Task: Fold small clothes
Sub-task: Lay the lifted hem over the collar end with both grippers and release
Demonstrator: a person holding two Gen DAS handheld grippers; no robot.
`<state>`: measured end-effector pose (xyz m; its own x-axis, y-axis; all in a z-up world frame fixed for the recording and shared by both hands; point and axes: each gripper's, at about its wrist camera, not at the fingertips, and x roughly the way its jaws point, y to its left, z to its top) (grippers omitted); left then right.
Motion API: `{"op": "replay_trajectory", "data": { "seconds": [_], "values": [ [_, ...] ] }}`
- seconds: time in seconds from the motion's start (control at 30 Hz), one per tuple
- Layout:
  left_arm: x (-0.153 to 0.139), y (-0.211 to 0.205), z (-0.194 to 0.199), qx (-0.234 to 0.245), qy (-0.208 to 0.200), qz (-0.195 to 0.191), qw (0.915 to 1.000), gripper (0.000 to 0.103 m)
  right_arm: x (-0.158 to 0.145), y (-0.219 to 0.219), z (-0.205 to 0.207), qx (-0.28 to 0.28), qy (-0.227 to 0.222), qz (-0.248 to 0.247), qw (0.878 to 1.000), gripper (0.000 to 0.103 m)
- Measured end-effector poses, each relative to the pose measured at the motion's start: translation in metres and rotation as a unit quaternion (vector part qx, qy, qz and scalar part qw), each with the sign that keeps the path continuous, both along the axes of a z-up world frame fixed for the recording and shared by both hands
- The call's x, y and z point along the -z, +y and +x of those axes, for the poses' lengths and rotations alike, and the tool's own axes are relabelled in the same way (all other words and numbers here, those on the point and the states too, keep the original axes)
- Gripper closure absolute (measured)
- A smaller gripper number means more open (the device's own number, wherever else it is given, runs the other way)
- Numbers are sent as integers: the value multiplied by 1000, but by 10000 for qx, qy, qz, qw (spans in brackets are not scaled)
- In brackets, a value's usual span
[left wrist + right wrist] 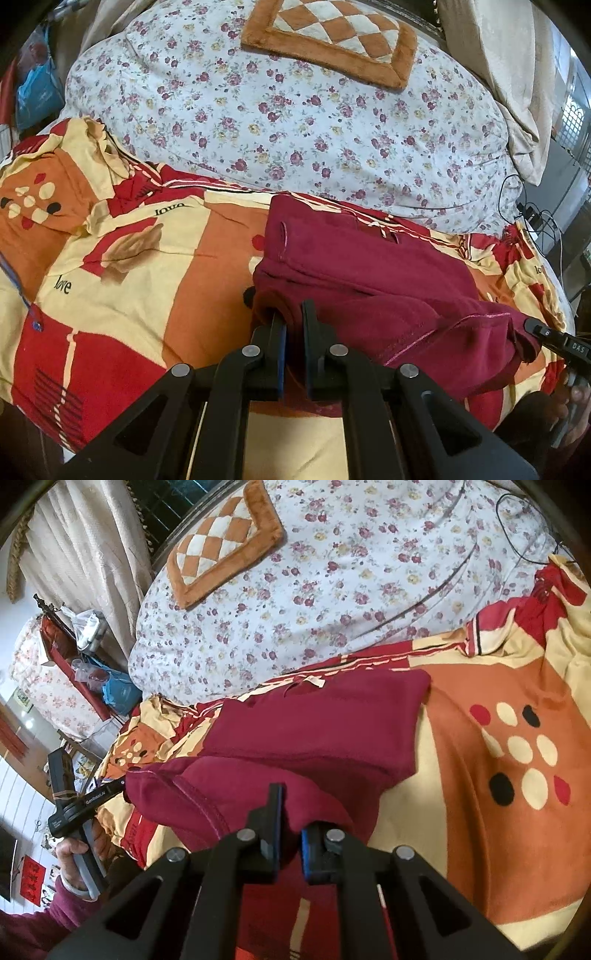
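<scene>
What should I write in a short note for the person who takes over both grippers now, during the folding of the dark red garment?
Left gripper: shut on the near left edge of the dark red garment.
Right gripper: shut on the near right edge of the same garment.
The garment lies on the red, orange and cream bedspread; its near edge is lifted, its far part lies flat.
Done: both near corners gripped and raised.
Left, probably: carry the near edge over to the far edge, lay it down, release, smooth it.

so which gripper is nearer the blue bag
Left. The left gripper grips the garment at the end toward the bag; the right gripper grips the opposite end, farther from it.
</scene>
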<state>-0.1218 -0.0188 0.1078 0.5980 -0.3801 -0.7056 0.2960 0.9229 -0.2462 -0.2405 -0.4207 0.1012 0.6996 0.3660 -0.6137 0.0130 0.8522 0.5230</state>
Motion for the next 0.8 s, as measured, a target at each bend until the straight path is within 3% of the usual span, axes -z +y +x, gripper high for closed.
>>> {"op": "replay_trajectory", "data": {
  "seconds": [0.23, 0.5, 0.8],
  "values": [
    [-2, -6, 19, -54, -25, -72, 10000, 103, -2, -2, 15, 135, -43, -168, 9998, 95],
    [5, -32, 70, -58, 122, -24, 9999, 103, 0, -19, 50, 373, -6, -368, 9986, 95],
    [26, -68, 122, 7, 337, 233, 9992, 103, 23, -46, 104, 587, 325, -412, 9969, 95]
  ]
}}
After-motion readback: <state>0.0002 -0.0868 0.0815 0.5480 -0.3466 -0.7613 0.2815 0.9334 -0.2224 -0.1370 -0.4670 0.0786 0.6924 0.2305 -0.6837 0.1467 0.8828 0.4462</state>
